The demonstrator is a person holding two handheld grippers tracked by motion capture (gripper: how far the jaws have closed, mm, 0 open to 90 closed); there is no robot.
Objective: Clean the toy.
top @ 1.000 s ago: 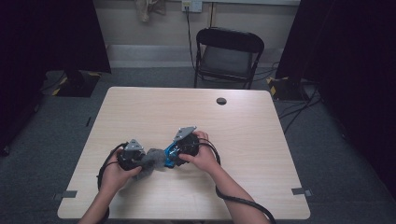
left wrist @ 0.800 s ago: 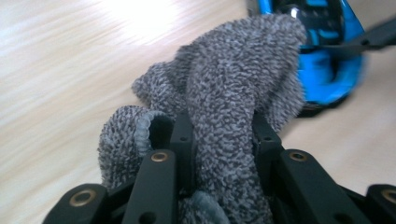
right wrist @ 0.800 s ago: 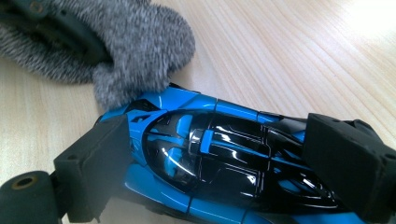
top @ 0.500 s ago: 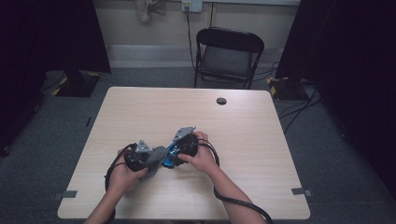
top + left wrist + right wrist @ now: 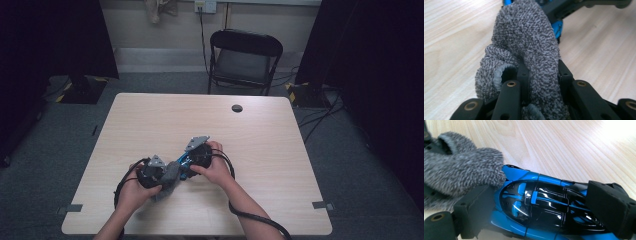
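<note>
A blue and black toy car [image 5: 536,202] lies lengthwise between the jaws of my right gripper [image 5: 541,206], which is shut on it just above the table. My left gripper [image 5: 543,73] is shut on a grey knitted cloth [image 5: 529,42], bunched around its jaws. The cloth [image 5: 461,172] presses against one end of the car. In the high view the left gripper [image 5: 161,174] and right gripper [image 5: 184,164] meet near the table's front, the cloth [image 5: 170,176] touching the car [image 5: 182,161]. The blue car [image 5: 558,27] peeks out behind the cloth.
The light wooden table [image 5: 260,150] has a dark round grommet hole [image 5: 237,108] near its far edge. A black folding chair [image 5: 245,55] stands behind the table. Cables trail from both grippers off the table's near edge.
My left hand has moved right with the cloth, bringing it up against the car. The right hand and car have stayed in place.
</note>
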